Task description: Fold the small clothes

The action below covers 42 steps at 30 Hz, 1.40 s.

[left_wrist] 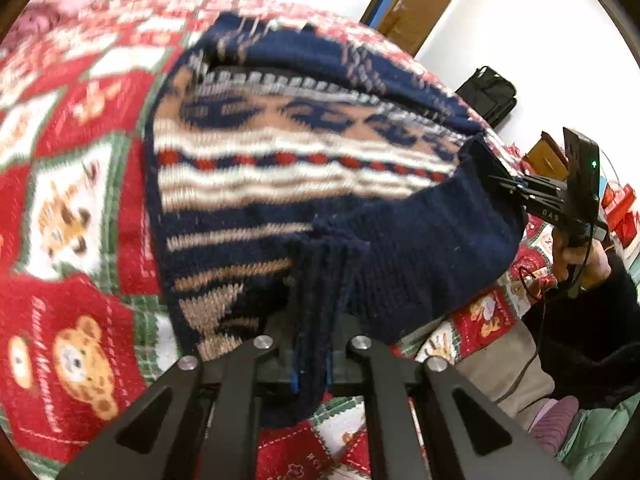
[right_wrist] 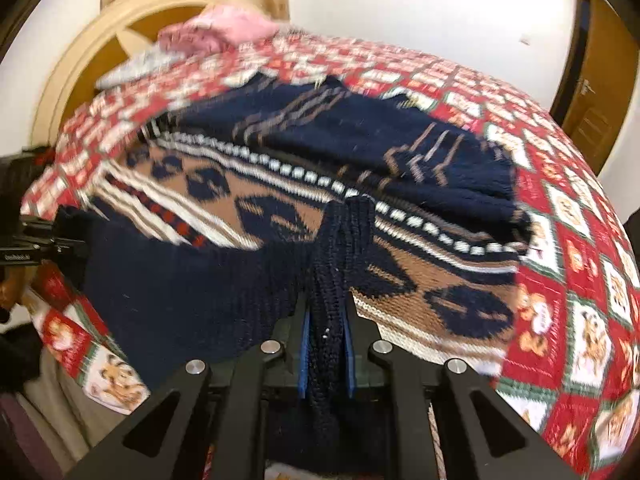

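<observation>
A navy knitted sweater (left_wrist: 280, 184) with tan, white and red patterned bands is lying across a bed covered by a red, white and green patchwork quilt printed with teddy bears (left_wrist: 76, 344). The left tongs (left_wrist: 314, 344) are clamped together on a bunched fold of the sweater's plain navy ribbed edge, the wool running down between the 2 blue-padded fingers. The right tongs (right_wrist: 326, 344) are gripping the same navy edge farther along — knit is filling the gap between their pads (blue strips showing on both sides). From the left wrist view, the right tongs appear at the sweater's far corner, pinched shut on the cloth, a hand (left_wrist: 580, 260) holding the handle. The upper part of the sweater is lying folded over itself on the quilt. A pink cloth (right_wrist: 216, 30) is sitting near the wooden headboard (right_wrist: 80, 68) — blurred.
</observation>
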{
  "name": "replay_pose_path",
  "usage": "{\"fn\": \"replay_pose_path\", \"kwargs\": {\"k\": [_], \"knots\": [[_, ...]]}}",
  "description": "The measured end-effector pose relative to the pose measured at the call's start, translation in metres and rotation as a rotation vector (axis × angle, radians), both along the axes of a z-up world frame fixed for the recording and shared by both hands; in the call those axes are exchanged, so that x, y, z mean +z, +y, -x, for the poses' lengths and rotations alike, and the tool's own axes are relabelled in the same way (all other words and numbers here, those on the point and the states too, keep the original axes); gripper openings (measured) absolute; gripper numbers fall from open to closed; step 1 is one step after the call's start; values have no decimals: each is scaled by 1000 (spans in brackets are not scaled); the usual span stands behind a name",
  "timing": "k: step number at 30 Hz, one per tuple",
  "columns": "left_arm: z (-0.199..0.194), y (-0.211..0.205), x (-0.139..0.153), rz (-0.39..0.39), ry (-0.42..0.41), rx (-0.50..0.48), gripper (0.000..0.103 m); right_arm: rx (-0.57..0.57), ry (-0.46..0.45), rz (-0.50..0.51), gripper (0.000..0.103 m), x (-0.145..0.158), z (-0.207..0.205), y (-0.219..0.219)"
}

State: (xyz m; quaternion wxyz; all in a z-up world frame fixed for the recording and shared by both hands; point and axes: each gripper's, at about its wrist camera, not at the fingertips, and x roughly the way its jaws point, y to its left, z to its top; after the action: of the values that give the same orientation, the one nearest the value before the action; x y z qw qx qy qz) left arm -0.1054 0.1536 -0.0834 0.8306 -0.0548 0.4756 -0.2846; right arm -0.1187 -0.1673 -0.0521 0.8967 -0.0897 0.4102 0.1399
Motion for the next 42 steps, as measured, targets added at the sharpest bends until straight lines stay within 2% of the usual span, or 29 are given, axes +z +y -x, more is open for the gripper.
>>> {"fn": "replay_pose_path", "kwargs": {"k": [4,8,14,19,33,37,39,42], "knots": [[3,-2,27,33,-76,11,8,-55,-93,-103,13,36,25,-19],[-5,2,49,63,-127,44,8,-95,-173,-175,13,67,29,-30],[-40,3,89,108,-190,129,8,-125,-236,-171,13,94,8,-31],[-82,-1,114,110,-230,175,8,-154,-278,-202,13,113,-20,-40],[-211,-32,148,85,-235,222,8,-323,-319,-294,13,118,-115,-74],[-251,-43,143,96,-212,247,8,-365,-311,-316,13,110,-146,-84],[-264,-48,138,84,-202,256,8,-382,-309,-292,13,101,-163,-86],[-292,-54,117,57,-163,281,8,-401,-301,-259,13,81,-190,-91]]}}
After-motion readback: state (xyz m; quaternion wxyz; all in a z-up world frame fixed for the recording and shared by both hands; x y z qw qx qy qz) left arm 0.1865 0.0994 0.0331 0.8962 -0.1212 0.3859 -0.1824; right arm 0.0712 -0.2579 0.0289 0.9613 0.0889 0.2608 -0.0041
